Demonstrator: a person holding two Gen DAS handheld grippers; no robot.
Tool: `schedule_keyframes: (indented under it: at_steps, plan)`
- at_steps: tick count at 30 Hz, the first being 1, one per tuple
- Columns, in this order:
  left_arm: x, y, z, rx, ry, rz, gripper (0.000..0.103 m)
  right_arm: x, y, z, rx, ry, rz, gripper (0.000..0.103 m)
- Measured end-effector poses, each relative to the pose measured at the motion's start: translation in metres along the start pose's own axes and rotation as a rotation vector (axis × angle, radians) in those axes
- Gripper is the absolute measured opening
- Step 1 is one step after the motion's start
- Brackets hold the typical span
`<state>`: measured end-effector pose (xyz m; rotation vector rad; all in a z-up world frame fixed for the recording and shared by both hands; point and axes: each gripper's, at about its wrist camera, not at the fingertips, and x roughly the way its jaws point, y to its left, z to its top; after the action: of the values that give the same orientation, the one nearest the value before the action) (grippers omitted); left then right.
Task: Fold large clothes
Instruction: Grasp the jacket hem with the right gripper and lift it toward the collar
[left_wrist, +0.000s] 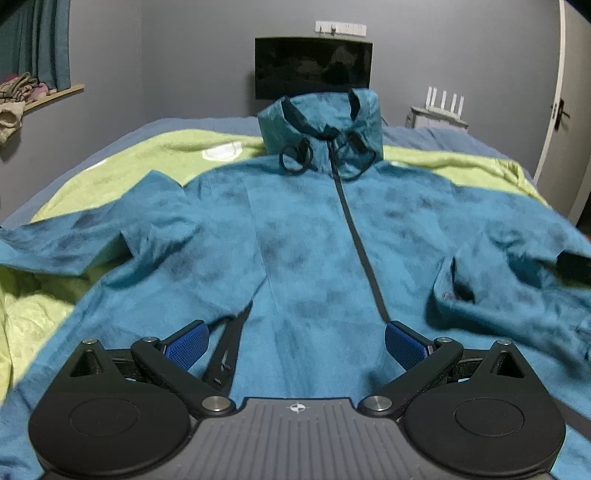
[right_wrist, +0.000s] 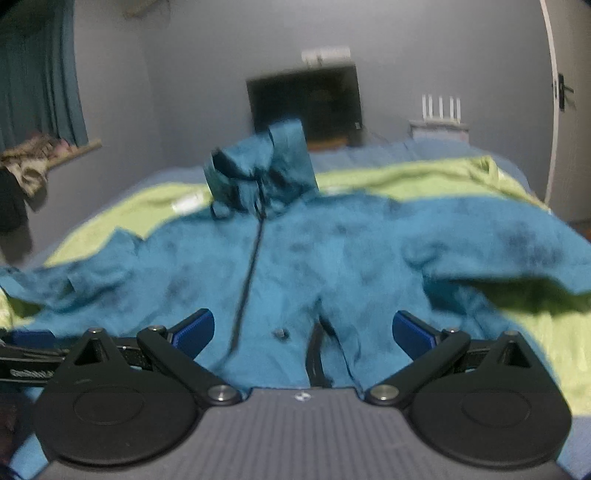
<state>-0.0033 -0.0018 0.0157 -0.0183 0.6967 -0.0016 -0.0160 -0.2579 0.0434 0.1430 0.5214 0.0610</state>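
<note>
A large teal jacket (left_wrist: 306, 240) lies front-up on the bed, zipper (left_wrist: 356, 236) closed, hood (left_wrist: 321, 122) at the far end, both sleeves spread sideways. My left gripper (left_wrist: 295, 339) hovers open over the lower front, left of the zipper, with nothing between its blue pads (left_wrist: 186, 345). In the right wrist view the same jacket (right_wrist: 332, 258) is blurred. My right gripper (right_wrist: 303, 328) is open above the hem, right of the zipper (right_wrist: 251, 273), nothing held. The left sleeve (left_wrist: 92, 240) and right sleeve (right_wrist: 517, 258) lie bent on the cover.
A lime-green blanket (left_wrist: 122, 162) covers the bed over a blue sheet (left_wrist: 436, 136). A dark screen (left_wrist: 313, 66) hangs on the grey far wall. A shelf with clothes (left_wrist: 22, 96) and a curtain are at left; a door (left_wrist: 565, 110) and white router (left_wrist: 445, 101) at right.
</note>
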Motion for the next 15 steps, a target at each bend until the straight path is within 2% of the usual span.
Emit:
schedule_keyframes:
  at_steps: [6, 10, 11, 12, 15]
  plan:
    - [-0.027, 0.004, 0.050, 0.135, -0.102, 0.055, 0.103, -0.026, -0.018, 0.057, -0.080, -0.162, -0.065, 0.103]
    - [-0.029, 0.009, 0.077, 0.201, -0.159, 0.103, 0.103, -0.024, -0.055, 0.079, -0.163, -0.329, -0.232, 0.103]
    - [-0.025, 0.012, 0.081, 0.193, -0.154, 0.100, 0.103, -0.020, -0.067, 0.083, -0.165, -0.336, -0.266, 0.103]
    - [-0.019, 0.016, 0.084, 0.173, -0.137, 0.092, 0.103, -0.012, -0.086, 0.090, -0.153, -0.302, -0.292, 0.103]
    - [0.004, 0.030, 0.086, 0.063, -0.071, 0.019, 0.103, 0.014, -0.151, 0.106, -0.026, -0.142, -0.305, 0.103]
